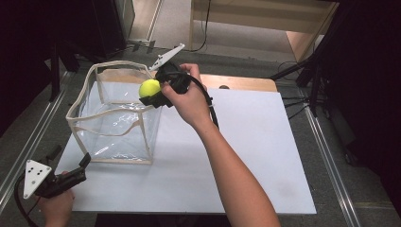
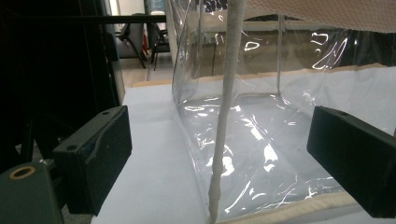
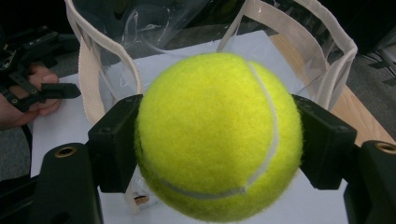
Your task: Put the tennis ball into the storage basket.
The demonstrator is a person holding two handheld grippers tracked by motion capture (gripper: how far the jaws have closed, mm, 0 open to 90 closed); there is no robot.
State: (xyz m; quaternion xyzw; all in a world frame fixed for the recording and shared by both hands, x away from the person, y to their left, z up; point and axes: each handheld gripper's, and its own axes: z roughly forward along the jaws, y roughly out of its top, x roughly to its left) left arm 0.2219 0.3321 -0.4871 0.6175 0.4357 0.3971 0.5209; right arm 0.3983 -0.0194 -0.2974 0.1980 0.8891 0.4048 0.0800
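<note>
The ball (image 1: 149,88) was held tight in the right gripper (image 1: 153,92), just over the open top of the clear bag (image 1: 116,124). The left gripper (image 1: 81,166) was kept wide open and empty, near the bag's corner.

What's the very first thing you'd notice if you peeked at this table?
The bright yellow tennis ball, squeezed between the black jaws of the right gripper, held above the open top of the see-through bag. The bag stands on the white board's left side, and the left gripper waits open near its front corner.
</note>
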